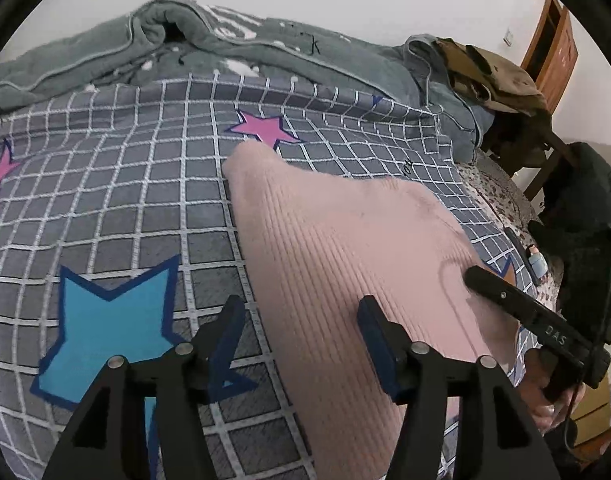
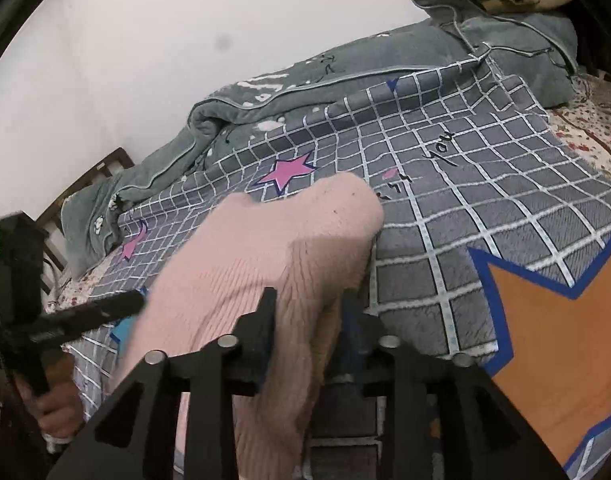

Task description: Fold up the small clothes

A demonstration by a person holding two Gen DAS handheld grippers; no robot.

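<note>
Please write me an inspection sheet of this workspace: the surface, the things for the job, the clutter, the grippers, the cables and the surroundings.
Surface: bed with a grey checked sheet, printed with stars.
Job's things: one pink knit garment lying on the sheet, one part raised in the right gripper.
Clutter: grey-green blanket bunched along the far edge; brown clothes piled at the far right; a small object at the right edge, too small to tell.
Grippers: left gripper open above the garment's edge, holding nothing; right gripper shut on a fold of the garment.
Cables: a thin cord hanging by the right hand.
Surroundings: white wall; wooden door at the far right.
</note>
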